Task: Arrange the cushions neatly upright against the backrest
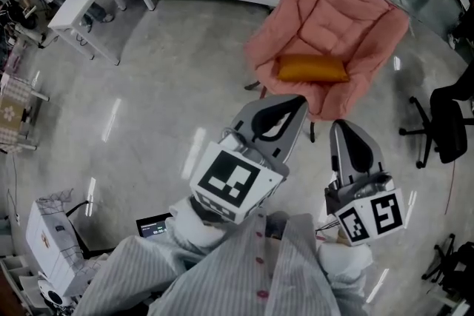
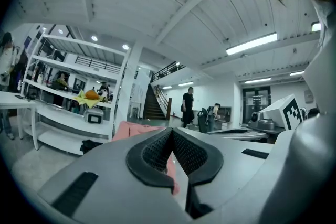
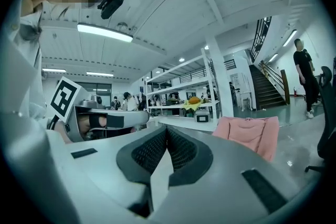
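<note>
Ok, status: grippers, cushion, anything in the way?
Left hand-held gripper shut, empty; right hand-held gripper same. Orange cushion lying flat on pink chair seat. Nothing between.

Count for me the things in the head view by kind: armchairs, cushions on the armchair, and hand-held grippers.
Pink armchair: 1
Orange cushion, lying flat on the seat: 1
Hand-held grippers: 2, the left hand-held gripper and the right hand-held gripper
Total: 4

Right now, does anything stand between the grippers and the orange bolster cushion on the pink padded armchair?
Nothing visible: the left gripper and right gripper face the orange bolster cushion, uncovered on the pink padded armchair.
</note>
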### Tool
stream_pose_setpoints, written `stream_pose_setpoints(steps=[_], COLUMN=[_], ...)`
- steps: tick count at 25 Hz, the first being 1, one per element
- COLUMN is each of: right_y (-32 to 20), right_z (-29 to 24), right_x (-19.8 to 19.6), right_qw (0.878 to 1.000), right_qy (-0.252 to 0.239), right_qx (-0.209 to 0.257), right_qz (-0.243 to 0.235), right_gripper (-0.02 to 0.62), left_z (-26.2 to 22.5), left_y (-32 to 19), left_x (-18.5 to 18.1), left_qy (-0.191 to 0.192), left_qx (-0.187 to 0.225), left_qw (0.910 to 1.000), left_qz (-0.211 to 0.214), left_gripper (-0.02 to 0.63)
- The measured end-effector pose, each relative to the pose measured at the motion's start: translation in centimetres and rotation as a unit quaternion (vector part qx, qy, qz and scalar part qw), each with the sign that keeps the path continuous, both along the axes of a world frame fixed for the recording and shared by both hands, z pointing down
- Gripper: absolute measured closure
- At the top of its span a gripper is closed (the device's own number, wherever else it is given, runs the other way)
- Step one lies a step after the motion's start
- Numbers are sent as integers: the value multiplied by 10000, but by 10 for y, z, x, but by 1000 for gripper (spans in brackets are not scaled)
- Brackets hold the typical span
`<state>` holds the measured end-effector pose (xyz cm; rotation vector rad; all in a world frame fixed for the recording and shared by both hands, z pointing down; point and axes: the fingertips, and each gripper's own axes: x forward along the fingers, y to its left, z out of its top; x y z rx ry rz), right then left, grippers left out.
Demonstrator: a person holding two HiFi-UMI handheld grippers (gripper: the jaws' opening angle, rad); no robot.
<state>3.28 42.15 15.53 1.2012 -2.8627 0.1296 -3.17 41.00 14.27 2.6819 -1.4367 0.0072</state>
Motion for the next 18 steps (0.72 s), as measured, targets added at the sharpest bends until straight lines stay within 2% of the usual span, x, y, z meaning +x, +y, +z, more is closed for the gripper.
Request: stream_pose_setpoints(steps=[8, 18], right_y=[-42, -112], right_z=[12, 24], right_x=[-23, -17], right_qw=[9995, 9992], right_qy=[-81, 34], right_qx=[-179, -304], right_qz=[250, 260], right_gripper=[583, 583], left_z=[13, 23], left_y=[-42, -112], left_x=[-31, -34], left_qy=[-63, -18], left_qx=[-118, -230], left_qw=[9999, 9997], left_qz=[84, -22], left_gripper=[597, 595])
